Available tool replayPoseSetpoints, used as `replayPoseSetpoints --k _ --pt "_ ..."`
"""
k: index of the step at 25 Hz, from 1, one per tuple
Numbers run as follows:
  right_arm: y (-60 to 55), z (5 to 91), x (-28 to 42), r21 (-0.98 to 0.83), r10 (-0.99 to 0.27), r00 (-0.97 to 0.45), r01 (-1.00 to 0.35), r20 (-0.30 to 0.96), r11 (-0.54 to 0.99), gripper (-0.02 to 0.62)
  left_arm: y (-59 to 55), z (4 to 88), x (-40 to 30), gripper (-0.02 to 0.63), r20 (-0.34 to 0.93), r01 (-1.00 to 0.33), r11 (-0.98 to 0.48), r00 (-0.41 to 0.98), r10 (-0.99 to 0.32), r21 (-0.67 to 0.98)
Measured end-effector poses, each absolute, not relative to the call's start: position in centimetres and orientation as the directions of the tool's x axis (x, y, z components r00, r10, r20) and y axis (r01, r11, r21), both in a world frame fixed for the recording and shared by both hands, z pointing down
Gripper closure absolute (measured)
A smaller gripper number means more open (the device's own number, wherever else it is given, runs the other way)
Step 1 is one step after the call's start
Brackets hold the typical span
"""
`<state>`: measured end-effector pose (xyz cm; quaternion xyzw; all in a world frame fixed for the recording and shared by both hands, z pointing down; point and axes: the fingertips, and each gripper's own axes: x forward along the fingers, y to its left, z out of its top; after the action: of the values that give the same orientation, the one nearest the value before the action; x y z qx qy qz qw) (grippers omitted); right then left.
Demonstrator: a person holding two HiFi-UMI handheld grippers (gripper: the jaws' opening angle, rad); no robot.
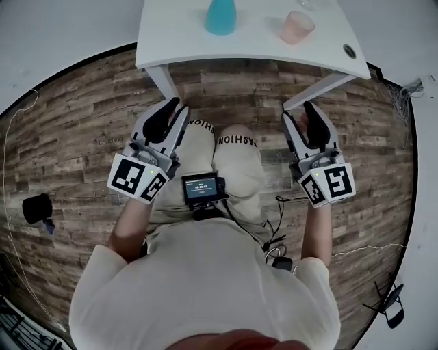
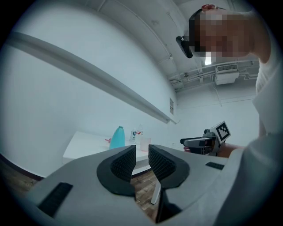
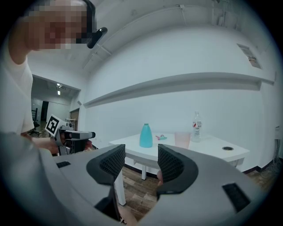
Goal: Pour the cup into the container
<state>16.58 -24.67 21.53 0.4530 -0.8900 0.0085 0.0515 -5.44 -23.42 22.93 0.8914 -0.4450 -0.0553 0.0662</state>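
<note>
left gripper (image 1: pixel 174 109): above the lap, jaws a narrow gap apart, nothing between them.
right gripper (image 1: pixel 306 113): short of the table edge, jaws apart, empty.
white table (image 1: pixel 260 48): ahead, not yet reached.
translucent pink plastic cup (image 1: pixel 296 27): upright on the table's right part, well apart from both grippers.
teal bottle-shaped container (image 1: pixel 220 17): upright, left of the cup, not touching it.
step: approach. Cup best taken mid-wall by the right gripper, jaws widened first, light squeeze. Container steadied by the left. The neck looks narrow, so a slow tilt is advised.
hidden: cup fill level unreadable. Container top cut off in head view, mouth open or capped not determined. Small pink-teal item (image 3: pixel 161 137) behind, not identified.
</note>
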Motion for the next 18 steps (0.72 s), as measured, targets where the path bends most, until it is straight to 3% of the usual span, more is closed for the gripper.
replayPoseSetpoints --k 18 --pt "-28.5 21.3 17.9 0.122 -0.77 -0.61 -0.763 0.186 0.635 0.38 -24.6 20.8 -6.1 0.508 -0.065 -0.795 -0.593 0.59 -0.805 0.126"
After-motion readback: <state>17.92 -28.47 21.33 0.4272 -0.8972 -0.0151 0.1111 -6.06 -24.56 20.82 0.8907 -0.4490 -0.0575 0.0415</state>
